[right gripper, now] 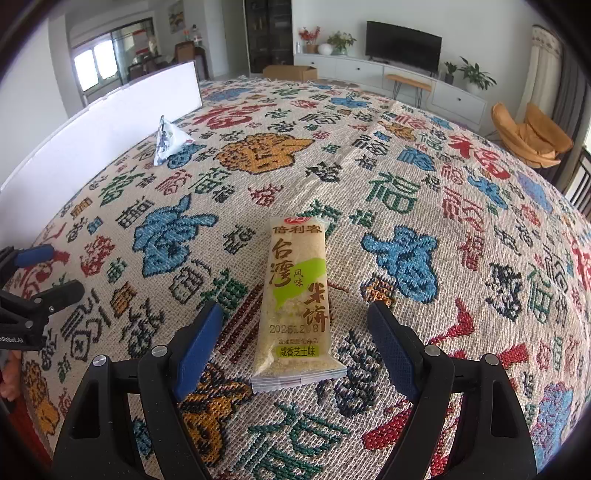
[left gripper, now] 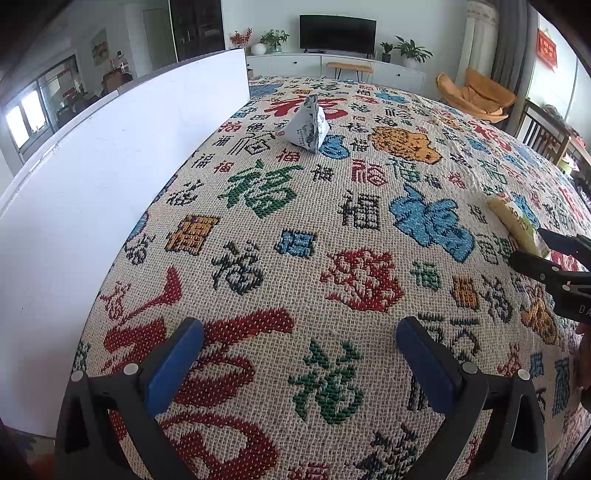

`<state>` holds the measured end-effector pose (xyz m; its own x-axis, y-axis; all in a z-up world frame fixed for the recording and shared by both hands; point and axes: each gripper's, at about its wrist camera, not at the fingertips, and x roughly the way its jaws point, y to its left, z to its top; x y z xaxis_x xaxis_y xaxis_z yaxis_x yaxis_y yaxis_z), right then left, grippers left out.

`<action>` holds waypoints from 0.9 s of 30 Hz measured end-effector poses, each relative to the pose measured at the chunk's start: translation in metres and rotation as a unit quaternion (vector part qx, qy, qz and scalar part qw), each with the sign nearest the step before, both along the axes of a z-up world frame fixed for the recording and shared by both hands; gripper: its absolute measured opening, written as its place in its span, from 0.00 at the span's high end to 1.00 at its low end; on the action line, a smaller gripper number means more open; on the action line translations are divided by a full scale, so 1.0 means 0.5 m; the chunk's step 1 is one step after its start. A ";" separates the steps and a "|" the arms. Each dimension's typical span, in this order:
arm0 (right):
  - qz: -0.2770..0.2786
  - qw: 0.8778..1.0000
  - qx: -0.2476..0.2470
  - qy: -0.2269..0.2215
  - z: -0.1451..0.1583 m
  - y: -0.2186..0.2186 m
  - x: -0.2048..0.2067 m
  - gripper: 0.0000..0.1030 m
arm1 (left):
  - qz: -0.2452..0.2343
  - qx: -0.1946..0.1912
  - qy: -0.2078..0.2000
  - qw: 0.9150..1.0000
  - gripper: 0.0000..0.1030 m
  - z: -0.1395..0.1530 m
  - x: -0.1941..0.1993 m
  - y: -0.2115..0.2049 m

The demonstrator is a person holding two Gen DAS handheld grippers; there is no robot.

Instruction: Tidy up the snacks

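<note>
Two snacks lie on the tabletop (right gripper: 461, 221), which is covered by a woven cloth (left gripper: 314, 229) patterned with red, green, blue, orange and black characters. We hold our right gripper (right gripper: 295, 332) tilted down over the nearer one, a long yellow-and-green rice cracker packet (right gripper: 297, 302). Its jaws stand wide apart, with the packet's near end lying flat on the cloth between the blue pads (right gripper: 199, 343), touched by neither. The packet runs lengthwise away from us, printed side up, its clear sealed edge closest to us.

Our left gripper (left gripper: 299, 358) is likewise open, its blue pads spread over bare cloth with nothing between them. From the left wrist view, the right gripper shows at the right edge, with the cracker packet just beyond its tips.

Farther back sits the second snack, a small white-and-blue pyramid-shaped packet (left gripper: 306, 123), standing on its base near a white board (left gripper: 110, 166) that rises upright along the left side of the tabletop. It is well apart from both grippers and from the cracker packet.

Beyond the tabletop we see a dark television (left gripper: 338, 33) on a low white cabinet (left gripper: 332, 64), potted plants (left gripper: 412, 50) and an orange chair (right gripper: 532, 134).
</note>
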<state>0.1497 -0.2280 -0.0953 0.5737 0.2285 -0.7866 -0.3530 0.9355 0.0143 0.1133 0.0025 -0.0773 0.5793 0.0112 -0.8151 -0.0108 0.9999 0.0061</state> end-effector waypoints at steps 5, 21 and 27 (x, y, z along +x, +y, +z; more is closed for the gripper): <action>0.000 1.000 0.000 0.000 -0.001 0.001 0.000 0.19 | 0.003 0.000 0.001 1.000 0.00 0.000 0.006 -0.001; 0.000 1.000 0.001 0.000 -0.001 0.001 0.001 0.19 | -0.011 -0.058 0.035 0.998 0.00 0.030 0.083 0.035; 0.000 1.000 0.001 0.000 -0.001 0.001 0.000 0.19 | -0.028 -0.027 0.015 0.999 0.00 0.067 0.251 0.014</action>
